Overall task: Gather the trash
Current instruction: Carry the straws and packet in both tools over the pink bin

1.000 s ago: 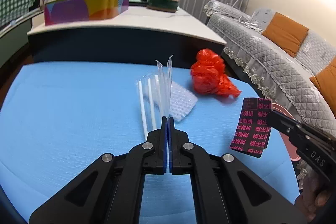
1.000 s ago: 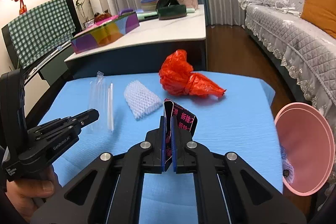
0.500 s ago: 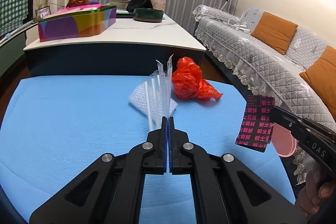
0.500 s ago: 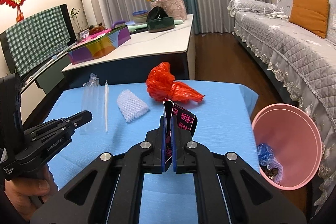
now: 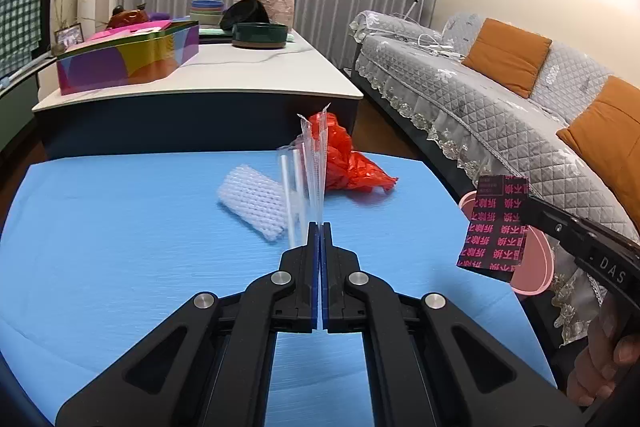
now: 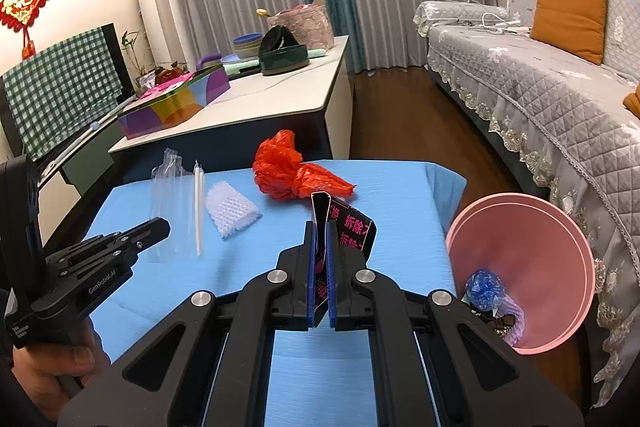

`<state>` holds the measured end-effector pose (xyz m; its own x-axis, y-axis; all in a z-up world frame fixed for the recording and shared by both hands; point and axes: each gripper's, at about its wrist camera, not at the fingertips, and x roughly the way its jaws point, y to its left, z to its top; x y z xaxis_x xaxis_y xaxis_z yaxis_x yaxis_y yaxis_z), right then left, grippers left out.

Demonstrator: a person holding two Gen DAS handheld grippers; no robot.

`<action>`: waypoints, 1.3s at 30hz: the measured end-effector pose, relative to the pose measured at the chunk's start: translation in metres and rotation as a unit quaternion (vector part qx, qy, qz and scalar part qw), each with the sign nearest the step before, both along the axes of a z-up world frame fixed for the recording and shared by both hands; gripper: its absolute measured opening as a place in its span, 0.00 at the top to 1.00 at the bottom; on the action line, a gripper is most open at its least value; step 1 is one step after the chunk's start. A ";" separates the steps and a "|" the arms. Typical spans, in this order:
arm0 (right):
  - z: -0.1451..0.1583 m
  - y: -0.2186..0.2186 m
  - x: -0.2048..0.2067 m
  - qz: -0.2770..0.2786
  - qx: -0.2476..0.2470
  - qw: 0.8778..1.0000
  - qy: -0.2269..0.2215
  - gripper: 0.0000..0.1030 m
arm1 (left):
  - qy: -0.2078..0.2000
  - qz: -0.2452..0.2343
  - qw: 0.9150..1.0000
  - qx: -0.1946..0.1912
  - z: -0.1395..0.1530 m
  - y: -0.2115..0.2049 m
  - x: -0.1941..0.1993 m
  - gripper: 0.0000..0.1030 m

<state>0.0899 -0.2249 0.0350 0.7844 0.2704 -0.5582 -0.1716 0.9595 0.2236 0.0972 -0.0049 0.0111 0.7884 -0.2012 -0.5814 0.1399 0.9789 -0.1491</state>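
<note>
I am clamping a straw packet (image 5: 310, 163) in my left claw (image 5: 320, 227) and a black wrapper (image 6: 352, 227) in my right claw (image 6: 320, 227); the bin (image 6: 536, 227) is holding some trash, while the red bag (image 6: 292, 173) and foam net (image 6: 231, 207) are lying uncollected on the worktop (image 6: 400, 211).

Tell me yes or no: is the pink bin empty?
No, the right wrist view shows the pink bin already holding a crumpled blue wrapper and other scraps at its bottom.
</note>
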 end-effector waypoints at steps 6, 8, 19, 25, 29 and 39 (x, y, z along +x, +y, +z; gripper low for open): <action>0.003 -0.010 -0.001 -0.014 -0.003 1.000 -0.002 0.95 | -0.003 -0.008 1.000 0.004 0.000 -0.009 -0.001 1.00; 0.005 -0.015 -0.002 -0.019 -0.004 1.000 -0.004 0.95 | -0.004 -0.011 1.000 0.007 0.000 -0.013 -0.001 1.00; 0.019 -0.036 -0.001 -0.049 -0.020 0.998 -0.016 0.95 | -0.006 -0.026 1.000 0.015 0.001 -0.030 -0.003 1.00; 0.029 -0.054 -0.001 -0.072 -0.025 0.997 -0.021 0.95 | -0.004 -0.040 0.999 0.019 0.001 -0.044 0.000 1.00; 0.035 -0.066 -0.001 -0.084 -0.027 0.996 -0.027 0.95 | -0.003 -0.050 0.998 0.023 0.002 -0.055 0.003 1.00; 0.042 -0.097 0.001 -0.120 -0.032 0.992 -0.030 0.95 | -0.005 -0.071 0.997 0.023 0.007 -0.089 0.018 1.00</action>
<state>0.0909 -0.3221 0.0770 0.8545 0.0384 -0.5180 0.0512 0.9862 0.1576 0.1151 -0.0942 0.0178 0.7590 -0.2850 -0.5854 0.2794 0.9547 -0.1025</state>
